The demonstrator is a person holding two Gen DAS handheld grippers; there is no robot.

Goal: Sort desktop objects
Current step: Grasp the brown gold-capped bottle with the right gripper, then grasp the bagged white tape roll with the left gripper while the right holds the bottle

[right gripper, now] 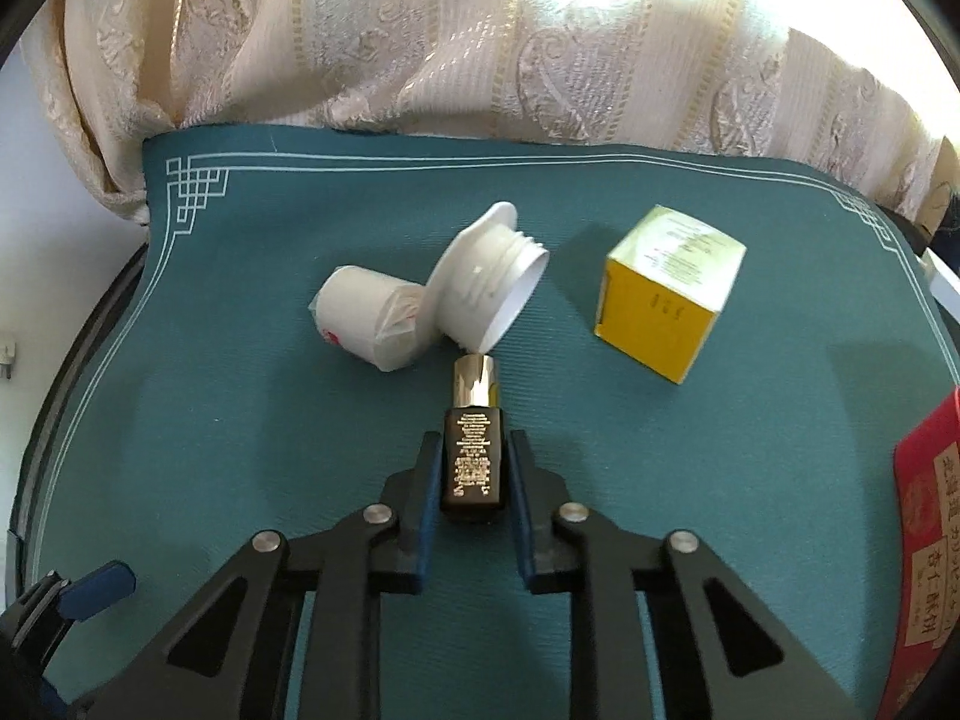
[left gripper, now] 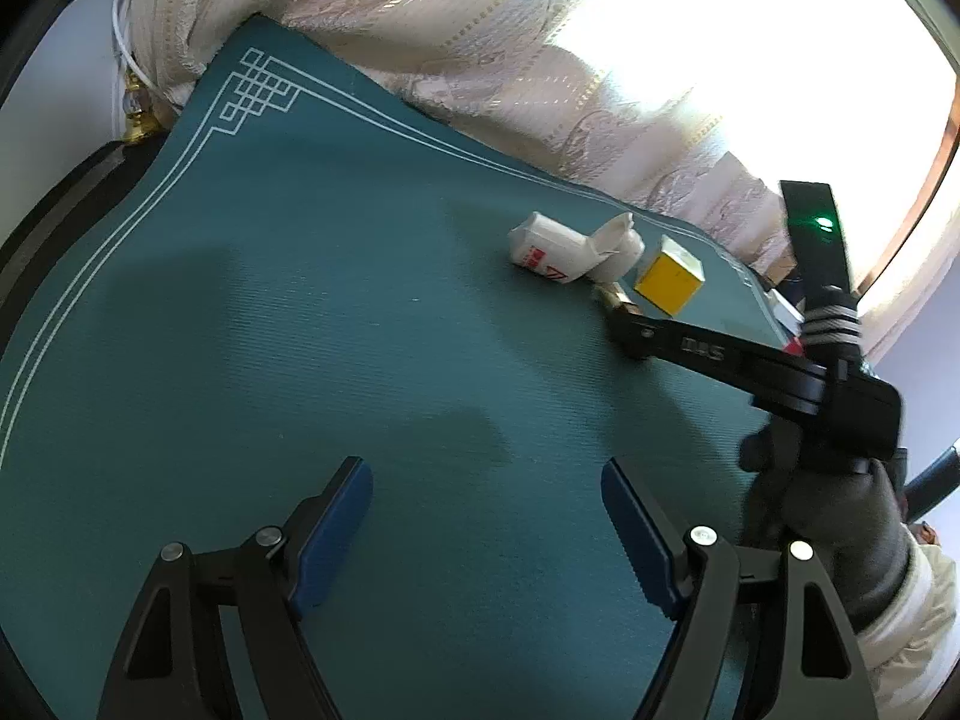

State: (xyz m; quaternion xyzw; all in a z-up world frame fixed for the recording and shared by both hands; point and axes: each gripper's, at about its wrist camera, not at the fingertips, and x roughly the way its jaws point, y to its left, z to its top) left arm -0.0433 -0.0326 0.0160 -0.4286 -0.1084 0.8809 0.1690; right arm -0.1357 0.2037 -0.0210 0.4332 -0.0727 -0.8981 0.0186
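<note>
A small black bottle (right gripper: 472, 456) with gold lettering and a shiny gold cap lies on the teal mat (right gripper: 240, 396). My right gripper (right gripper: 472, 450) is shut on the bottle, its blue pads pressing both sides. Just beyond the cap lie a white jar (right gripper: 489, 276) on its side and a white tissue pack (right gripper: 366, 315); a yellow box (right gripper: 666, 309) stands to the right. In the left wrist view my left gripper (left gripper: 486, 492) hovers open over bare mat (left gripper: 300, 300), with the tissue pack (left gripper: 549, 249), yellow box (left gripper: 669, 279) and right gripper (left gripper: 624, 324) ahead to the right.
A red packet (right gripper: 927, 546) with printed characters lies at the mat's right edge. A cream patterned curtain (right gripper: 480, 48) hangs along the mat's far side. A gloved hand (left gripper: 834, 510) holds the right gripper's handle. A white cable (left gripper: 123, 36) runs at the far left.
</note>
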